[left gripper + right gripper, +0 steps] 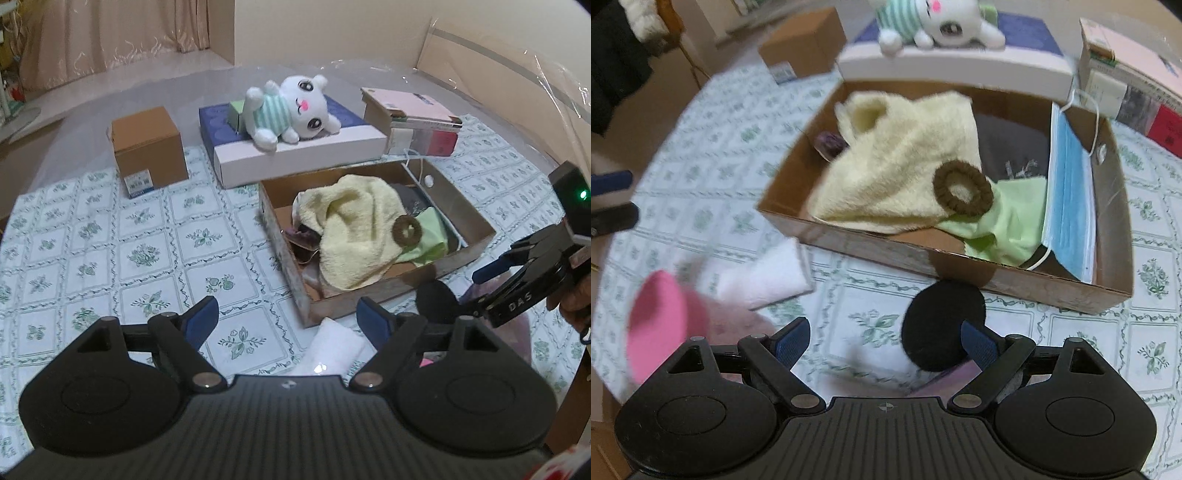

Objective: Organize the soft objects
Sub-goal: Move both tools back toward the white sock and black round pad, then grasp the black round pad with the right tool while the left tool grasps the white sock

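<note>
An open cardboard box (354,299) (886,251) holds a yellow towel (354,229) (901,173), a brown hair tie (407,230) (962,188), a green cloth (1008,225) and a blue face mask (1071,199). On the tablecloth before the box lie a white folded cloth (332,347) (764,277), a black round pad (437,301) (938,321) and a blurred pink soft thing (657,321). My left gripper (288,321) is open above the white cloth, holding nothing. My right gripper (886,341) (480,291) is open over the black pad.
A white plush cat (291,110) (934,22) lies on a blue and white flat box (295,155). A small brown carton (147,147) stands to its left, stacked books (413,118) to its right. A clear plastic sheet rises behind them. The floral tablecloth (147,240) covers the table.
</note>
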{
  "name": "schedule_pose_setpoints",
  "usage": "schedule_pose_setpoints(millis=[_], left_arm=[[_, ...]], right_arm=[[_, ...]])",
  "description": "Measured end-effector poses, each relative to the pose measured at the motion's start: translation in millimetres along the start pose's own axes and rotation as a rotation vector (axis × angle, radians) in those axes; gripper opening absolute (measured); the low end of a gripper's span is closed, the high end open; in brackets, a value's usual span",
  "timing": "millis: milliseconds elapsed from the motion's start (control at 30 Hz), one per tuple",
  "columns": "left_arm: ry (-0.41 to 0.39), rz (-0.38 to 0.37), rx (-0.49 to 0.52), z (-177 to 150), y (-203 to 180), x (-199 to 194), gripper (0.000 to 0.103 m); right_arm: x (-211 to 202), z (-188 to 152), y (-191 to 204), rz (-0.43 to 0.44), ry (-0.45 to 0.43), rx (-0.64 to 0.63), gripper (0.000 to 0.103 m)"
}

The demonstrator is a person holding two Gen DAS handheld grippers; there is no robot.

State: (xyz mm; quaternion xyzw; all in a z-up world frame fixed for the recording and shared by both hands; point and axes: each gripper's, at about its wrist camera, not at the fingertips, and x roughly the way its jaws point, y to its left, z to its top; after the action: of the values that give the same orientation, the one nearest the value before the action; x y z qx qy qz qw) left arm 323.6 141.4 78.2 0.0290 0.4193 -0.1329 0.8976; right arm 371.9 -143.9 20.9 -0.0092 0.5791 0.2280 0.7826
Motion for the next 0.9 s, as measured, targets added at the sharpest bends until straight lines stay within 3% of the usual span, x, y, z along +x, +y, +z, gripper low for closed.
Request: schedule_pose_setpoints(millis=[267, 600, 733, 900], left_arm=[[0.038, -0.039, -0.018, -8.9, 19.7, 39.5, 0.080], [0.048, -0.057, -0.030, -12.5, 28.6, 53.1, 0.080], [0.044, -0.061, -0.034, -12.5, 29.1, 53.8, 0.080], [0.048, -0.064, -0.030, -11.9, 28.1, 56.7, 0.080]], right_arm=[[44.2, 5.4, -12.7, -0.080, 0.077, 0.014, 0.088], [61.6, 16.8, -12.4, -0.159, 0.125, -0.013, 0.088], [57.4, 22.0, -15.5, -0.153, 0.115, -0.002, 0.088], [65.1, 26.3, -20.2, -0.149, 0.183, -0.031, 0.088]])
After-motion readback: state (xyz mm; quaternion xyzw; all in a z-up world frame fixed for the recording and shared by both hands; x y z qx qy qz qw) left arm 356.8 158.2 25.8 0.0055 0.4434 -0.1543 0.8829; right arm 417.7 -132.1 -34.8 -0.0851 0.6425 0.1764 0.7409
